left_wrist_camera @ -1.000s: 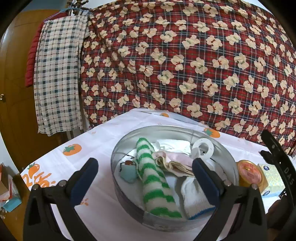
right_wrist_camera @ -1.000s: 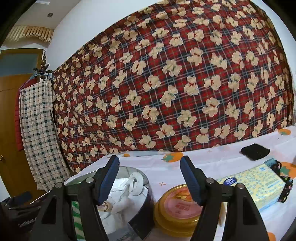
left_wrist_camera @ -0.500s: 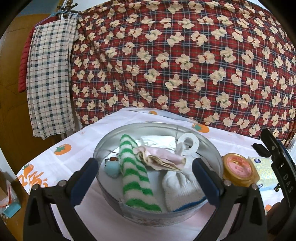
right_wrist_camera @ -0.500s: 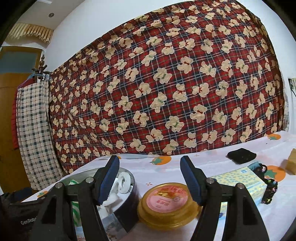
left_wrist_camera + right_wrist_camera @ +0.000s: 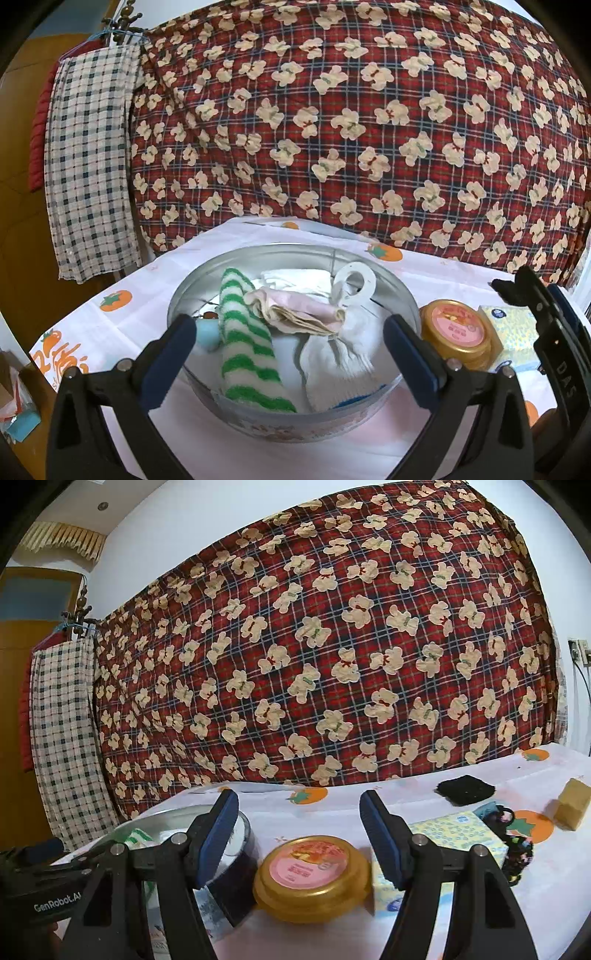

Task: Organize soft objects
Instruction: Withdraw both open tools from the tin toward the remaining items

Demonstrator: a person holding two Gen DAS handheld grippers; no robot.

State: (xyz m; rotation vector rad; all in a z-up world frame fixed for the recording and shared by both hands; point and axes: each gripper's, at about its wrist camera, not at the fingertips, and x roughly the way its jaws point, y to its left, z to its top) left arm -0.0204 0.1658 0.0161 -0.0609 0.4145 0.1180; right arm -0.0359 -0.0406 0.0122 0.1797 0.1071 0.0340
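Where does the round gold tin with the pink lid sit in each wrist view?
Left wrist view: round gold tin with pink lid at the right edge, just right of the round metal basin, beyond the right finger.
Right wrist view: the tin is bottom centre, between the open claw's fingers.
Shared landmark: yellow patterned tissue pack, right of the tin in both.

Striped sock and cloths fill round tin.

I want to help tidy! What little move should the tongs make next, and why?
Probably the right tongs, open and empty, should reach toward the black cloth lying loose on the table, since the other soft things already sit in the tin.
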